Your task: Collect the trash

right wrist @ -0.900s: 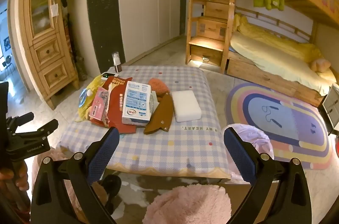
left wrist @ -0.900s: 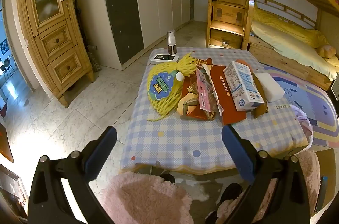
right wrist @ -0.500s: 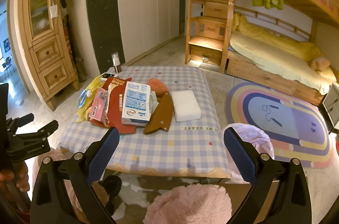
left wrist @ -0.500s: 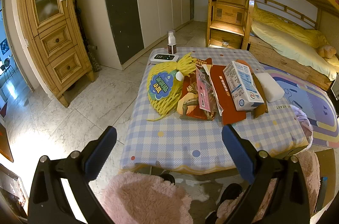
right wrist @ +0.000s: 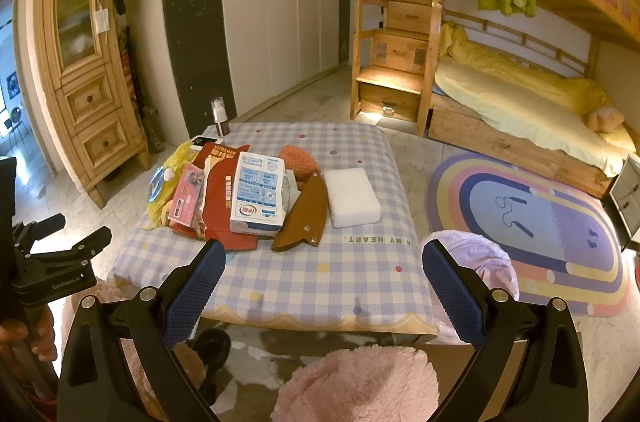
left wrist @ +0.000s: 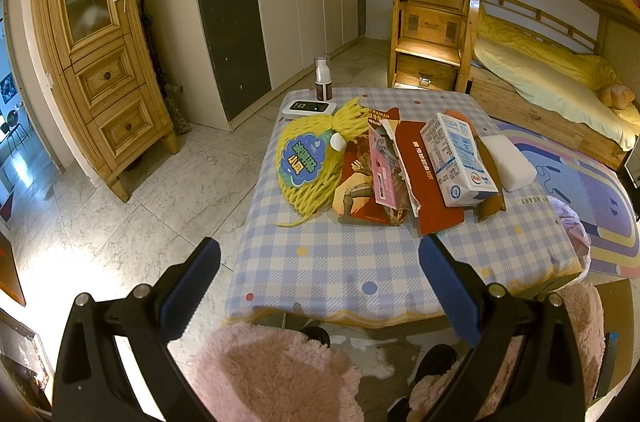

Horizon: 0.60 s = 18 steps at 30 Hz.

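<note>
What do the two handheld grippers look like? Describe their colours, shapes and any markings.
Both the left gripper and the right gripper have black angular frames with silver bolts and two fingers faced with textured blue pads. In the right wrist view, the left gripper's side carries small white lettering.

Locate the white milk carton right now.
The milk carton lies on its side atop the red packaging near the middle of the table, with the brown sheath just to its right in the right wrist view.

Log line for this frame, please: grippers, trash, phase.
left gripper: open, empty | right gripper: open, empty | trash: milk carton atop wrappers on checked table, untouched | phase: pre-reach
</note>
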Available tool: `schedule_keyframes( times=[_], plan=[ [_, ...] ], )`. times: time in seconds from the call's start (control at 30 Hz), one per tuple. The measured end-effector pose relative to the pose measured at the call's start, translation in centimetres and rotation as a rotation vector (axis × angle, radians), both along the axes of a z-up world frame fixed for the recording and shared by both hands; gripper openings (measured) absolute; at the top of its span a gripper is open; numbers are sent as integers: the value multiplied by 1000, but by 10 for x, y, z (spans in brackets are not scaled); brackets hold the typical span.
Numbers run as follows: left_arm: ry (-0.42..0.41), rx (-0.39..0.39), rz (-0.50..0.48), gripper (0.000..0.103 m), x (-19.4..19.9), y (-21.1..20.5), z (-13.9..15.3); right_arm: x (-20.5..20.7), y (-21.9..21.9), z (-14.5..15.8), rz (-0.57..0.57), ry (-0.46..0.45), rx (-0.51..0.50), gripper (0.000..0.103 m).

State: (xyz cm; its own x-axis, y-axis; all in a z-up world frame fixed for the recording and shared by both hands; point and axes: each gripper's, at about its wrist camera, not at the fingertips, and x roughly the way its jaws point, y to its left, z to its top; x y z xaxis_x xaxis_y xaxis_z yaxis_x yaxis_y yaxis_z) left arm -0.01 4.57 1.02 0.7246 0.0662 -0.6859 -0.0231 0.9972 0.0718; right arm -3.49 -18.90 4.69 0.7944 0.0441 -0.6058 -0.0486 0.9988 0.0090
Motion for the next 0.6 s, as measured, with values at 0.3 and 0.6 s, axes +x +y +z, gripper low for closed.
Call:
schedule_keyframes(
  times=[0.3, 0.6],
  plan=[
    [1, -1, -1, 96, 0, 0, 0, 1, 0, 1, 1, -1, 0, 98],
    [4, 1, 4, 96, 1, 0, -1, 9, -2, -1, 5, -10, 7, 98]
  ],
)
